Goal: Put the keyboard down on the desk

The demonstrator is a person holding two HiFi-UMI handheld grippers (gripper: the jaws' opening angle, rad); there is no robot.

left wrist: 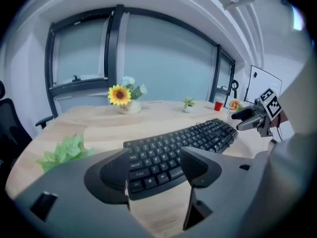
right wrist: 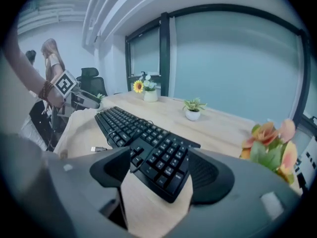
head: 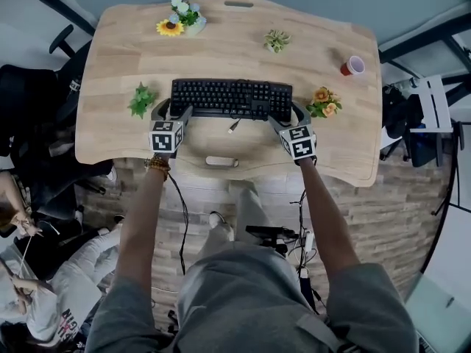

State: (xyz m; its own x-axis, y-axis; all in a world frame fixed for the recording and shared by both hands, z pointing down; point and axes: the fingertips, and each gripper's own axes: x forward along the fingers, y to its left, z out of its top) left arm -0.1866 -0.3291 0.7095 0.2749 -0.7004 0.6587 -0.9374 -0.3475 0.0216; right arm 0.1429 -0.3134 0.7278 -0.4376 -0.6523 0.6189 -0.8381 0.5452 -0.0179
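Black rectangular plastic keyboard (head: 230, 98) lies on the pale wooden tabletop (head: 118, 43), long axis spanning from the open left claw (head: 175, 110) to the open right claw (head: 288, 116), neither gripping it.

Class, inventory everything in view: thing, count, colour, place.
wooden desk: one, pale tan, centre
plastic keyboard: one, black, mid-desk
USB cable: one, dark, before keyboard
potted sunflower posy: one, yellow, far left
small potted plant: one, green, far middle
plastic cup: one, red, far right
flower bunch: one, orange, right of keyboard
leafy sprig: one, green, left of keyboard
office chair: one, black, left of desk
left gripper: one, grey, open, keyboard's left end
right gripper: one, grey, open, keyboard's right end
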